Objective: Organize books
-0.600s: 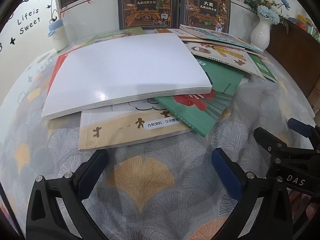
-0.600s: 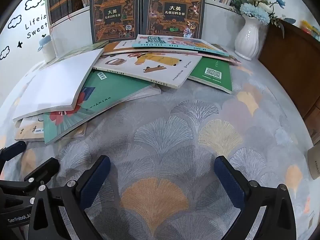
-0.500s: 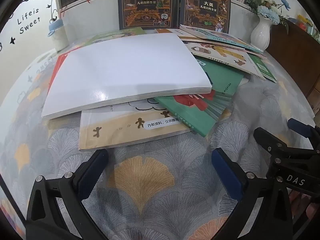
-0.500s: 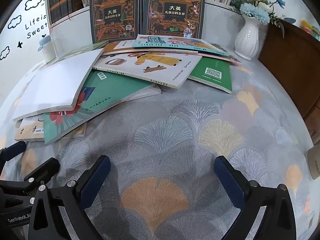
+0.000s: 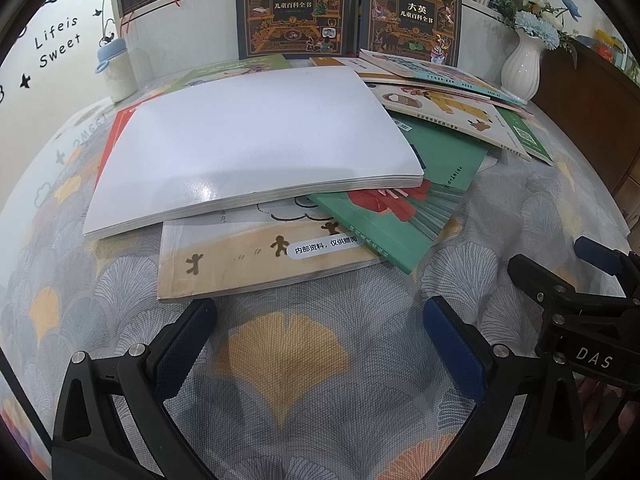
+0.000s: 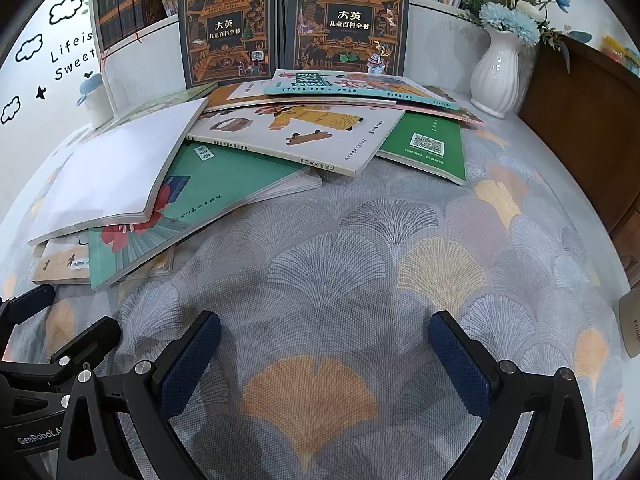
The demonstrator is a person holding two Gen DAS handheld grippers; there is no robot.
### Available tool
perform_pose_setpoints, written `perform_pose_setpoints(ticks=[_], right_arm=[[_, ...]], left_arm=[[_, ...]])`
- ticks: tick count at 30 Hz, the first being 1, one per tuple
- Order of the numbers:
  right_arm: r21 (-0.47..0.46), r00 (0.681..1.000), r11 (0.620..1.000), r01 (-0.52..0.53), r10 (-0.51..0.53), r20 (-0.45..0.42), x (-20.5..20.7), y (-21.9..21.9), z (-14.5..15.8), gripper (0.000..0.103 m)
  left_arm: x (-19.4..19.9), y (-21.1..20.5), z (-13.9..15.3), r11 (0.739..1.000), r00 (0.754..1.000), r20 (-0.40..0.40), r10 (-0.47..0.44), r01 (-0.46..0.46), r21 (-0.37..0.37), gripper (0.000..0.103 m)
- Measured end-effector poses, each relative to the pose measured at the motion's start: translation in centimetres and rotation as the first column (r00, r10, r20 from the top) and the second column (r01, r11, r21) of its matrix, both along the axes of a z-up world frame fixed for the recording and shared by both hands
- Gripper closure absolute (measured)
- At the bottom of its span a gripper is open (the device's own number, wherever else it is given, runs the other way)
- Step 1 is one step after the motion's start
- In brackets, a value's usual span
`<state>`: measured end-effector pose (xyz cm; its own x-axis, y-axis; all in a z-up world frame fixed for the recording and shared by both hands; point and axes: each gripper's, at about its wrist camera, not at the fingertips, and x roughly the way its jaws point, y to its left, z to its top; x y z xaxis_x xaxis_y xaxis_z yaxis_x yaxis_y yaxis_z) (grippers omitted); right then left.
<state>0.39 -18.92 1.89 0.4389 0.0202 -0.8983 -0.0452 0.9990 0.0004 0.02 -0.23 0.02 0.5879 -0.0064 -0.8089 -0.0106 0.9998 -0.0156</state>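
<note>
Several books lie in a loose, overlapping pile on a patterned tablecloth [image 5: 280,360]. A thick white book [image 5: 256,140] tops the left side, over a beige book with gingerbread figures [image 5: 248,264] and a green book with a red flower [image 5: 400,216]. In the right wrist view the white book [image 6: 116,172], the green book [image 6: 208,200], a white picture book [image 6: 304,136] and a green QR-code book [image 6: 428,148] fan out. My left gripper [image 5: 320,320] is open just in front of the beige book. My right gripper [image 6: 324,340] is open over bare cloth, holding nothing.
Two dark encyclopedia volumes [image 6: 292,28] stand upright against a white bookshelf behind the pile. A white vase with blue flowers [image 6: 500,76] is at the back right beside a brown cabinet [image 6: 592,128]. A small bottle [image 5: 116,72] stands back left.
</note>
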Motion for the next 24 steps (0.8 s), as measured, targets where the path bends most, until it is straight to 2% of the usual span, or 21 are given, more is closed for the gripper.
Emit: perform_pose_setpoints(ticks=[24], right_arm=[[0.011, 1.0, 1.0, -0.001, 0.001, -0.001, -0.04, 0.09, -0.12, 0.0]], left_arm=[[-0.01, 0.07, 0.0, 1.0, 1.0, 0.0, 0.0, 0.0, -0.002, 0.0]])
